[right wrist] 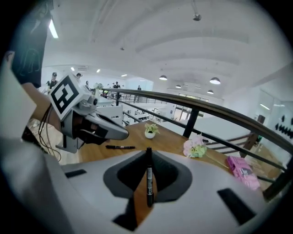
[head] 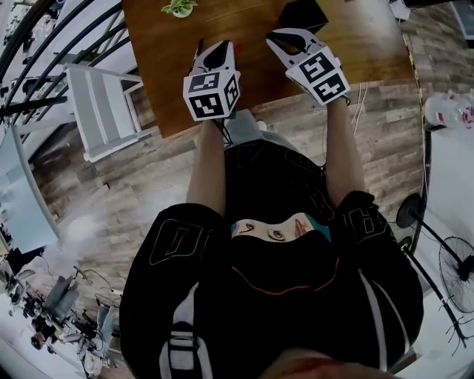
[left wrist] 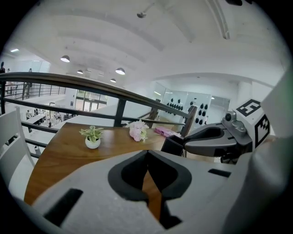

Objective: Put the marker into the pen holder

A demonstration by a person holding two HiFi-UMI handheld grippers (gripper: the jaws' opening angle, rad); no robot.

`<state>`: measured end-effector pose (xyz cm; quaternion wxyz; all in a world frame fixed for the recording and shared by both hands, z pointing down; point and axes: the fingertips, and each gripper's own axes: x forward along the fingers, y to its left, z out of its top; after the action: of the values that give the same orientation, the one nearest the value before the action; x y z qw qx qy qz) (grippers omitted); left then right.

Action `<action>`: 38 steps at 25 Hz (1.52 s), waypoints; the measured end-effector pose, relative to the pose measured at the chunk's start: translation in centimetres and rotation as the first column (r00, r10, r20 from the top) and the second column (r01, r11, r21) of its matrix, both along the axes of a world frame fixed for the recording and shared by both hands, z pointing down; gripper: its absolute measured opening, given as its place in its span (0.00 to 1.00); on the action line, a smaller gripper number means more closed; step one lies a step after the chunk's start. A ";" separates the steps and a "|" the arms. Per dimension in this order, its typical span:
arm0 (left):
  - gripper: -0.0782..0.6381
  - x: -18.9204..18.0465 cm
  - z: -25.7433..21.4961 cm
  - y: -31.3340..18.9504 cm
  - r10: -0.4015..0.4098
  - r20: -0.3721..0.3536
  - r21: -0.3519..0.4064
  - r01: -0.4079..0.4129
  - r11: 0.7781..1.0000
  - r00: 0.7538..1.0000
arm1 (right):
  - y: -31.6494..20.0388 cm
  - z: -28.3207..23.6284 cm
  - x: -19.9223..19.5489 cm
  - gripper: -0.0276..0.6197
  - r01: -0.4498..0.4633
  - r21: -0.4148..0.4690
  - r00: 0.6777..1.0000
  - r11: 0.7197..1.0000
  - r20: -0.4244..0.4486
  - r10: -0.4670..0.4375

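Partly cropped, pen holder (head: 302, 13) (black), right gripper (head: 283, 41) jaws clamping marker (right wrist: 149, 180), left gripper (left wrist: 147, 154) jaws together

Both grippers held forward, side by side; left gripper (head: 215, 50) jaws together, nothing between them; right gripper (head: 284, 37) jaws clamped on a black marker (right wrist: 149, 178).

On the table (head: 355, 52), the pen holder (head: 304, 13) is running off the picture's top edge behind the right gripper (head: 285, 38) (so is the potted plant (head: 178, 7)). The marker (right wrist: 149, 178) print is showing too small to read.
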<state>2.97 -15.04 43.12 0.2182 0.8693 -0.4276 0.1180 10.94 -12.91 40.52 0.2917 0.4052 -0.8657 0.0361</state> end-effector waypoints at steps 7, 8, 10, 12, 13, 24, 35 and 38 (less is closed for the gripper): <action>0.12 4.0 -2.4 -1.1 0.055 -0.011 0.056 -0.054 0.997 0.998 | -0.9 -3.0 4.6 0.11 -0.162 0.054 0.975 0.985 0.165 0.152; 0.12 4.5 -2.7 -1.2 0.063 -0.011 0.064 -0.062 0.996 0.998 | -0.9 -3.3 5.1 0.11 -0.180 0.054 0.968 0.982 0.186 0.167; 0.12 5.4 -3.4 -1.3 0.078 -0.011 0.077 -0.077 0.994 0.997 | -0.7 -4.0 6.0 0.11 -0.212 0.047 0.951 0.976 0.242 0.195; 0.12 6.3 -4.0 -1.6 0.095 -0.008 0.091 -0.094 0.991 0.995 | -0.8 -5.0 7.0 0.11 -0.241 0.043 0.928 0.970 0.304 0.217; 0.12 6.8 -4.4 -1.8 0.104 -0.006 0.099 -0.103 0.990 0.995 | -0.9 -5.5 7.6 0.11 -0.256 0.046 0.918 0.966 0.323 0.228; 0.12 10.8 -8.2 -3.6 0.161 0.003 0.170 -0.159 0.973 0.987 | -2.4 -11.3 13.9 0.11 -0.438 0.109 0.807 0.893 0.486 0.336; 0.12 12.2 -7.4 -5.8 0.191 0.023 0.146 -0.192 0.970 0.981 | -5.3 -10.0 15.1 0.11 -0.475 0.085 0.789 0.876 0.482 0.381; 0.12 12.1 -6.3 -6.5 0.194 0.026 0.120 -0.195 0.973 0.981 | -6.1 -8.5 15.2 0.11 -0.482 0.053 0.782 0.874 0.476 0.402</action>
<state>15.04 -21.52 36.81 0.1493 0.9178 -0.3483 0.1186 26.18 -19.04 32.00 0.0301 0.6014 -0.7890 0.1217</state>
